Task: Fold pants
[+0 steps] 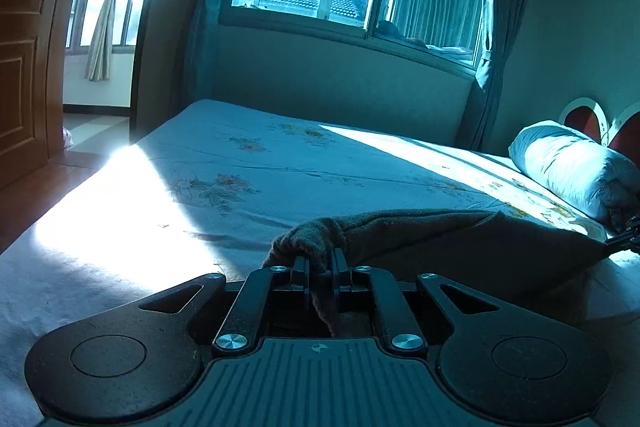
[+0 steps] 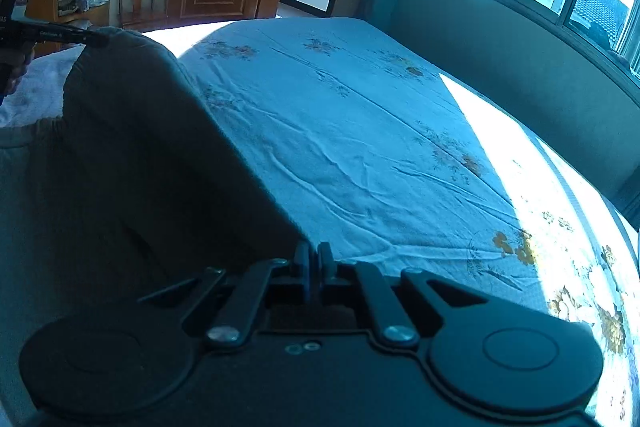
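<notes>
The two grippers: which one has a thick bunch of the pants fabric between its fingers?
The left gripper. A bunched wad of the brown pants is clamped in it, while the right gripper pinches only a thin corner of the fabric.

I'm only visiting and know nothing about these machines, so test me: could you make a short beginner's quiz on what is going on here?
1. True or false: the left claw is shut on the pants.
2. What do the pants hang over? A) a chair B) the bed C) the floor
3. Fill in: at the far right of the bed lies a rolled ____.

Key: 1 true; the right claw grips the pants too. 2 B. 3 quilt.
</notes>
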### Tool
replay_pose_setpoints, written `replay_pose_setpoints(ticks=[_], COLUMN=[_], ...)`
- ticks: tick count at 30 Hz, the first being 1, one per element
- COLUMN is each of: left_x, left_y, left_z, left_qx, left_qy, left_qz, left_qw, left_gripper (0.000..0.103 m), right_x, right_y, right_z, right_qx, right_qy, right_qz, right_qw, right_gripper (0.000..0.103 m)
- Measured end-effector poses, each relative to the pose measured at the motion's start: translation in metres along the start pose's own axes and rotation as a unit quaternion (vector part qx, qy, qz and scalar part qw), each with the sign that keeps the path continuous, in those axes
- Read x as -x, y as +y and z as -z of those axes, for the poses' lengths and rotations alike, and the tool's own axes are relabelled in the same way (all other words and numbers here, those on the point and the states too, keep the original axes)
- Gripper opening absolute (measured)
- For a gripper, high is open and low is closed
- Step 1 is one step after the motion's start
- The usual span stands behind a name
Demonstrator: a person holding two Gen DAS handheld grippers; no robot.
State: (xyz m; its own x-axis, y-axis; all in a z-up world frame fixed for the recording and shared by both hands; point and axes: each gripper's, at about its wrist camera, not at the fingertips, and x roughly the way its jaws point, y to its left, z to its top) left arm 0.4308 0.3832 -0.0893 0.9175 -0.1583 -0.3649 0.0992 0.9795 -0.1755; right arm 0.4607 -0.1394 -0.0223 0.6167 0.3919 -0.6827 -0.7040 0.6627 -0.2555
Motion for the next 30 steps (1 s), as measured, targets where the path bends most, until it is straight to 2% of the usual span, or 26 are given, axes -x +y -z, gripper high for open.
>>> replay_pose_setpoints(ticks=[3, 4, 5, 6, 7, 8, 12, 14, 16, 19, 20, 24, 28, 30], left_x=[0.030, 0.037, 0.045, 0.052, 0.061, 0.071, 0.105, 0.120, 0.130, 0.133, 0.133, 0.124, 0.109, 0.107], left_y=[-0.001, -0.002, -0.002, -0.001, -0.001, 0.000, 0.004, 0.000, -0.005, -0.025, -0.034, -0.056, -0.068, -0.071], left_z=[0.013, 0.018, 0.027, 0.034, 0.042, 0.050, 0.074, 0.081, 0.087, 0.093, 0.095, 0.095, 0.097, 0.098], left_qx=[0.001, 0.002, 0.015, 0.027, 0.037, 0.051, 0.120, 0.175, 0.237, 0.292, 0.305, 0.324, 0.334, 0.355], left_qy=[0.006, 0.017, 0.039, 0.056, 0.065, 0.076, 0.105, 0.092, 0.075, 0.052, 0.045, 0.039, 0.046, 0.043], left_qz=[0.027, 0.026, 0.014, 0.002, -0.012, -0.029, -0.084, -0.082, -0.067, -0.048, -0.039, -0.045, -0.067, -0.063], left_qw=[0.9996, 0.9995, 0.9990, 0.9980, 0.9971, 0.9954, 0.9836, 0.9769, 0.9663, 0.9539, 0.9506, 0.9442, 0.9390, 0.9318], left_gripper=[0.010, 0.012, 0.022, 0.029, 0.047, 0.057, 0.059, 0.059, 0.059, 0.059, 0.059, 0.059, 0.059, 0.059], right_x=[0.017, 0.021, 0.024, 0.030, 0.035, 0.044, 0.065, 0.072, 0.073, 0.070, 0.068, 0.060, 0.046, 0.039], right_y=[0.029, 0.039, 0.047, 0.053, 0.056, 0.061, 0.067, 0.067, 0.068, 0.071, 0.070, 0.063, 0.055, 0.053], right_z=[0.022, 0.032, 0.042, 0.050, 0.055, 0.061, 0.071, 0.077, 0.082, 0.085, 0.086, 0.091, 0.098, 0.105], right_qx=[0.022, 0.025, 0.022, 0.014, 0.002, -0.021, -0.084, -0.127, -0.161, -0.194, -0.216, -0.264, -0.305, -0.332], right_qy=[0.008, 0.010, 0.007, 0.002, -0.005, -0.017, -0.051, -0.068, -0.072, -0.071, -0.070, -0.067, -0.048, -0.045], right_qz=[0.011, 0.015, 0.030, 0.041, 0.048, 0.051, 0.072, 0.079, 0.079, 0.092, 0.096, 0.114, 0.125, 0.119], right_qw=[1.000, 1.000, 0.999, 0.999, 0.999, 0.998, 0.993, 0.986, 0.981, 0.974, 0.969, 0.956, 0.943, 0.935], right_gripper=[0.000, 0.000, 0.000, 0.005, 0.007, 0.008, 0.012, 0.017, 0.018, 0.018, 0.018, 0.018, 0.019, 0.019])
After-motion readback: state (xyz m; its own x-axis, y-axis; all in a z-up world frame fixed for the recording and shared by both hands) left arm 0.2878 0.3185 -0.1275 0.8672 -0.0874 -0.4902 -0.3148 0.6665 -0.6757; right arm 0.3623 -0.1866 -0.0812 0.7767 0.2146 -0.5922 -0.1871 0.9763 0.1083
